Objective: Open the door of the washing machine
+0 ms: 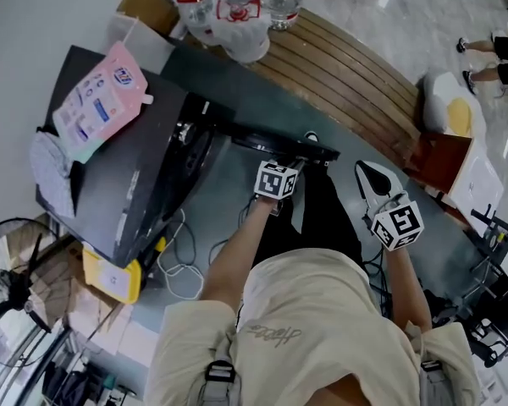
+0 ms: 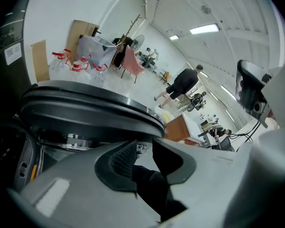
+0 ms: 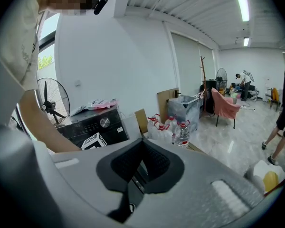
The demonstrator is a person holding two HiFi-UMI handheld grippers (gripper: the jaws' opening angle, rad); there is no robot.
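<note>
The black washing machine (image 1: 144,184) stands at the left, and its round door (image 1: 284,148) is swung out towards me. My left gripper (image 1: 289,162) sits at the door's free edge. In the left gripper view the door's dark rim (image 2: 90,110) runs just beyond and above the left gripper (image 2: 145,153), whose jaws stand a little apart with no pad visibly pressing on the rim. My right gripper (image 1: 364,169) hangs to the right of the door, clear of it. The right gripper (image 3: 142,148) has its tips together and holds nothing, and the washing machine (image 3: 92,125) shows behind it.
A pink pouch (image 1: 100,91) and a grey cloth (image 1: 55,172) lie on the machine's top. Water bottles (image 1: 237,11) stand on a curved wooden bench (image 1: 356,74) behind. A yellow box (image 1: 110,277) and white cables (image 1: 182,252) lie on the floor by the machine.
</note>
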